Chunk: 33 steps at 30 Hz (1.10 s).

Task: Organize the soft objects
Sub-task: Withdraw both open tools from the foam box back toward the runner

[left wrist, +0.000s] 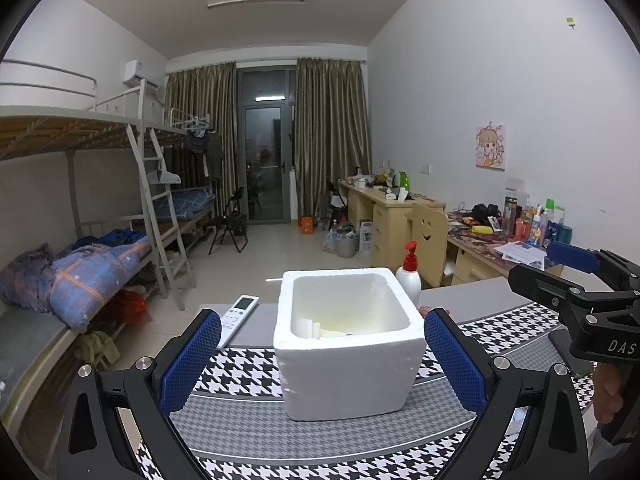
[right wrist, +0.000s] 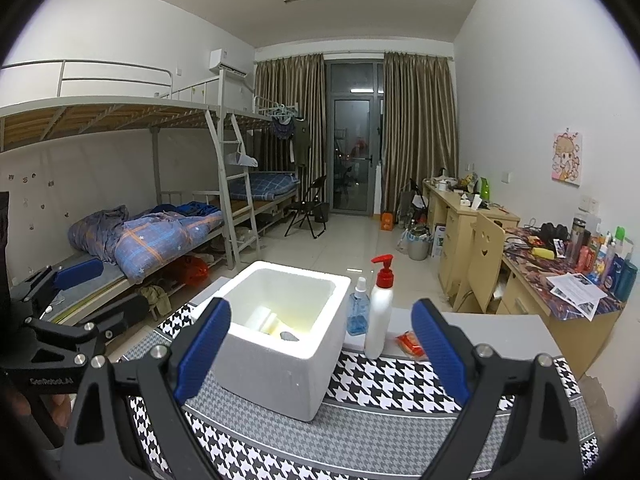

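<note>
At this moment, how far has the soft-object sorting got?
Pale pieces and a small grey item already lie in the foam box. Nothing is in hand: left gripper and right gripper are open and empty. An orange packet remains on the table.

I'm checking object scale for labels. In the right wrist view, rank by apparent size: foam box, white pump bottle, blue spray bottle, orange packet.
1. foam box
2. white pump bottle
3. blue spray bottle
4. orange packet, partly hidden by a finger, so unsure.
</note>
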Each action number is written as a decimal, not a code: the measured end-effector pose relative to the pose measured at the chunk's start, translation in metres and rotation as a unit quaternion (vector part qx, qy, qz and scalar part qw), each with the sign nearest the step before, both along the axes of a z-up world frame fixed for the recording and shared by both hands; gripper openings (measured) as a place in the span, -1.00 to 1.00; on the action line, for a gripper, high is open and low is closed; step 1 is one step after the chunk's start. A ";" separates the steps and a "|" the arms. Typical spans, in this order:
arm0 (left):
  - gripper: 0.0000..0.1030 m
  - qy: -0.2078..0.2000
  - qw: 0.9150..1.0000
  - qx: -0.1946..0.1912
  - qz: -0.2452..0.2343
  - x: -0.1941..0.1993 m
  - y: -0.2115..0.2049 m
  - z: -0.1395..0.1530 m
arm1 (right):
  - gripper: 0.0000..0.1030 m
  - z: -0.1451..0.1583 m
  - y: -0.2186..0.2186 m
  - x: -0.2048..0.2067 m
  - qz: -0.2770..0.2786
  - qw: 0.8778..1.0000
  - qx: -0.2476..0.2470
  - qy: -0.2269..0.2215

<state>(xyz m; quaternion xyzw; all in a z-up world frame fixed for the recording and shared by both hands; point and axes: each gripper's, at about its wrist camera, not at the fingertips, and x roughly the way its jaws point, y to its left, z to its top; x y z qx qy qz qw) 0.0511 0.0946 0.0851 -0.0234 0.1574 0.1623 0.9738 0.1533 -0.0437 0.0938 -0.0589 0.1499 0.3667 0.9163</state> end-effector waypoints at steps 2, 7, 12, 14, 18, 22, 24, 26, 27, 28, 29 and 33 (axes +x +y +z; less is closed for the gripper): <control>0.98 -0.001 1.000 0.000 -0.001 0.000 -0.001 -0.001 | 0.83 -0.001 -0.002 -0.003 -0.001 1.000 -0.001 -0.004; 0.98 0.000 1.000 -0.001 -0.006 -0.002 -0.006 -0.004 | 0.83 -0.004 -0.008 -0.009 -0.003 1.000 -0.003 -0.010; 0.98 0.000 1.000 -0.001 -0.010 -0.001 -0.011 -0.008 | 0.83 -0.006 -0.015 -0.013 -0.006 1.000 0.002 -0.012; 0.98 0.000 1.000 0.002 -0.012 -0.001 -0.014 -0.010 | 0.83 -0.008 -0.017 -0.014 -0.006 1.000 0.004 -0.011; 0.98 -0.002 1.000 -0.001 -0.014 -0.005 -0.016 -0.011 | 0.83 -0.011 -0.021 -0.016 -0.007 1.000 0.006 -0.012; 0.98 -0.008 1.000 0.000 -0.016 -0.009 -0.019 -0.014 | 0.83 -0.016 -0.026 -0.017 -0.009 1.000 0.007 -0.010; 0.98 -0.011 1.000 0.001 -0.017 -0.012 -0.022 -0.016 | 0.83 -0.018 -0.029 -0.018 -0.011 1.000 0.006 -0.013; 0.98 -0.013 1.000 -0.001 -0.016 -0.013 -0.024 -0.017 | 0.83 -0.019 -0.032 -0.019 -0.015 1.000 0.007 -0.015; 0.98 -0.014 1.000 -0.001 -0.016 -0.014 -0.025 -0.018 | 0.83 -0.020 -0.033 -0.020 -0.016 1.000 0.007 -0.015; 0.98 -0.015 1.000 0.000 -0.016 -0.015 -0.026 -0.019 | 0.83 -0.022 -0.035 -0.021 -0.015 1.000 0.007 -0.014; 0.98 -0.015 1.000 0.001 -0.016 -0.015 -0.027 -0.019 | 0.83 -0.023 -0.036 -0.021 -0.015 1.000 0.008 -0.013; 0.98 -0.015 1.000 -0.001 -0.018 -0.014 -0.030 -0.021 | 0.83 -0.030 -0.041 -0.024 -0.017 1.000 0.009 -0.009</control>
